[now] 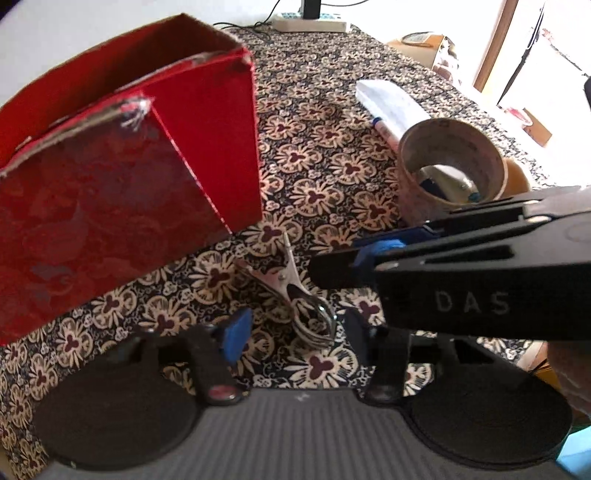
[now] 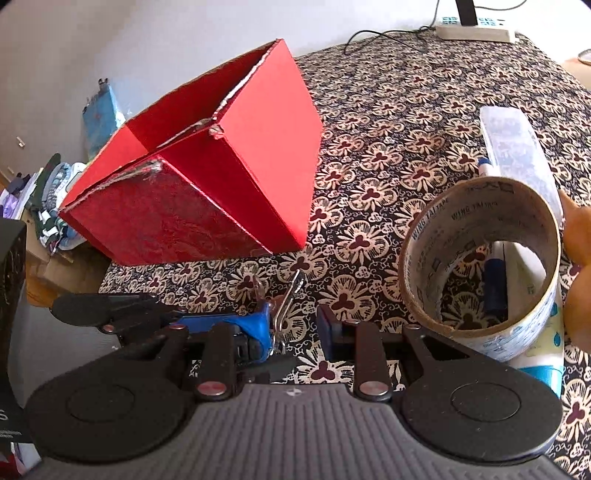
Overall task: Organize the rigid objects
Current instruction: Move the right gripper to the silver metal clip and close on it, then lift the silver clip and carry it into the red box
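On the floral-patterned tablecloth (image 1: 325,155), a pair of small metal tongs (image 1: 295,291) lies just in front of the red cardboard box (image 1: 122,177), its handle end pointing toward the box's near corner and its scooped tips (image 1: 317,325) toward the cameras. In the left wrist view the tips sit pressed together with nothing between them, while the 2 arms splay a little apart at the handle end. The left gripper (image 1: 291,332) hovers low over the tongs with its blue-padded fingers (image 1: 234,334) spread wide on either side of the tips; I cannot tell whether either pad touches the metal. The right gripper (image 1: 332,269) reaches in from the right side of that view, its black fingers lying just above the tongs. In the right wrist view, the right gripper (image 2: 295,325) stands parted, with the thin metal of the tongs (image 2: 288,302) rising between its fingers, close to the blue pad (image 2: 258,326) on the left one. The box (image 2: 207,177) is open-topped with torn edges. To the right stands a roll of printed tape (image 2: 480,266) on its side, with a marker (image 2: 495,288) seen through its core and a clear plastic case (image 2: 517,147) behind it. A white power strip (image 2: 476,31) sits at the table's far edge.
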The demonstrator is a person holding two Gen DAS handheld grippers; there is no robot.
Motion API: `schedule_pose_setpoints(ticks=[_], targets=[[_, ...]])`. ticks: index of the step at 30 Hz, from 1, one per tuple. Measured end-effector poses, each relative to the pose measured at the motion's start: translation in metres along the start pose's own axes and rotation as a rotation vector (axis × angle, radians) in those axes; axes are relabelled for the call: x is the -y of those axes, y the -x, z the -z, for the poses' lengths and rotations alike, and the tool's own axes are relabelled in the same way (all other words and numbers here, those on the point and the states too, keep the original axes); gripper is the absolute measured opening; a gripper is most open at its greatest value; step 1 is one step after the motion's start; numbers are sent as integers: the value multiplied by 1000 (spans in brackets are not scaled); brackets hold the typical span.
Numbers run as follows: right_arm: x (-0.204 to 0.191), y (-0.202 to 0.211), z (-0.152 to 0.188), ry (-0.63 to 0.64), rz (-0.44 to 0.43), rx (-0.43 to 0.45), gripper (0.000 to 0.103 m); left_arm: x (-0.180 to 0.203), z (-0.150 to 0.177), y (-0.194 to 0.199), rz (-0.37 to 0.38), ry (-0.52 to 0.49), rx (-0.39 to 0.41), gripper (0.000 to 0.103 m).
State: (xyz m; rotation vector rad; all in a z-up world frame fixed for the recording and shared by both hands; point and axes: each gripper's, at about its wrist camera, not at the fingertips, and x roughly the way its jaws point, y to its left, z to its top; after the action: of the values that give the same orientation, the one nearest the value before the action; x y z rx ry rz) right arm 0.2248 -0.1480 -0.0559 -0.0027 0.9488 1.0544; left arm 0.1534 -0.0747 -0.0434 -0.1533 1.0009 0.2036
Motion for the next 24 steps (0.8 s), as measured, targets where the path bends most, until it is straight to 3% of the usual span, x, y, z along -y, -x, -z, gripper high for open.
schedule_pose_setpoints(ticks=[3, 5, 11, 19, 24], targets=[[0, -2, 1, -3, 10, 5, 10, -1, -2, -5, -15, 6, 1, 44], [0, -4, 2, -7, 8, 8, 10, -2, -2, -5, -30, 3, 10, 21], [5, -14, 0, -93, -46, -24, 11, -15, 2, -2, -27, 28, 32, 20], [11, -33, -4, -275, -169, -90, 13, -32, 9, 7, 97, 97, 41, 20], [8, -33, -5, -323, -236, -99, 11, -36, 11, 15, 124, 105, 51, 20]])
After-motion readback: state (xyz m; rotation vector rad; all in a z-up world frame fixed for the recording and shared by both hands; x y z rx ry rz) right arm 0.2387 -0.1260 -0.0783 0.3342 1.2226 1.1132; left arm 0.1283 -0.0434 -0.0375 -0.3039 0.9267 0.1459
